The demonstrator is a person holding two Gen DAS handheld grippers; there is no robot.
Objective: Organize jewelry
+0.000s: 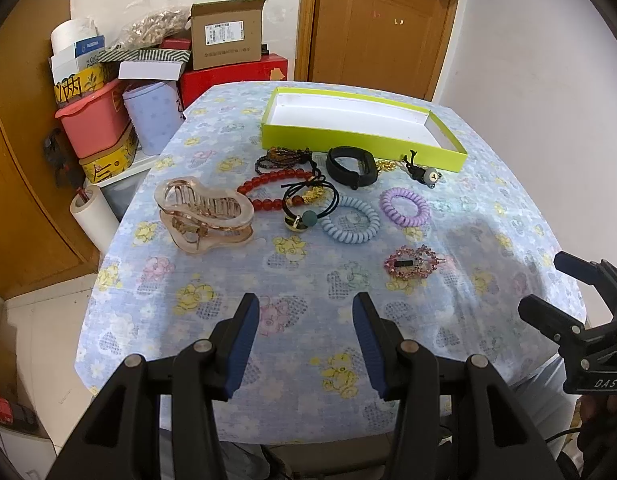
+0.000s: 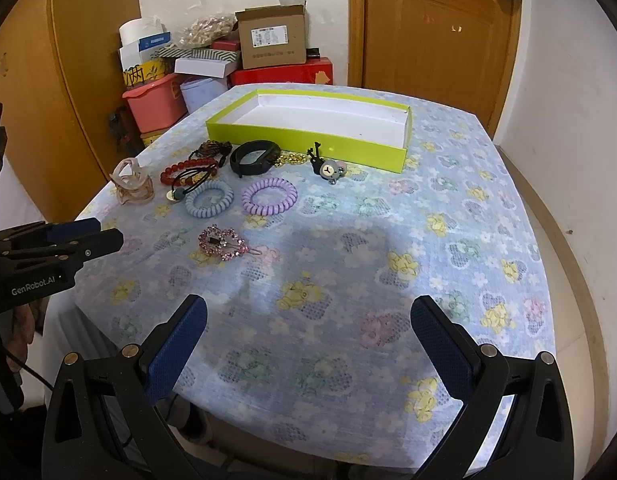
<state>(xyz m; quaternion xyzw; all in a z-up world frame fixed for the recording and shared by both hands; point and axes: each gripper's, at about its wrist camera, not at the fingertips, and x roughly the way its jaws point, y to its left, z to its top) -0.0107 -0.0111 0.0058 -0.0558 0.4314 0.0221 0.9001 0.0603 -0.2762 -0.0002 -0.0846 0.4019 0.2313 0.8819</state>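
A: While both tools hang over the near edge of the desk [image 1: 156, 276], what is each one doing?

B: The left gripper [image 1: 304, 312] has its jaws parted with nothing between them. The right gripper [image 2: 308, 320] is spread wider, and it holds nothing either.

A: Where is the jewelry?

B: It is all on the flowered cloth, outside the green tray [image 2: 304, 138], which sits at the far side showing a bare white floor. Just in front of the tray's near wall lie a black band [image 1: 350, 166], a gold chain [image 2: 290, 159] partly hidden behind the band, and a small bear charm [image 2: 330, 170].

A: And the left side?

B: A dark beaded bracelet [image 1: 282, 158], a red bead bracelet [image 1: 268, 190] and a black hair tie [image 1: 308, 202] with a teal ball overlap in a cluster. The clear pink claw clip [image 1: 204, 214] stands at the far left, apart from them.

A: The coils?

B: The blue coil tie [image 2: 208, 200] touches that cluster; the purple coil tie [image 2: 270, 196] lies just beside it. The pink rhinestone clip [image 2: 222, 242] sits alone, nearest the grippers.
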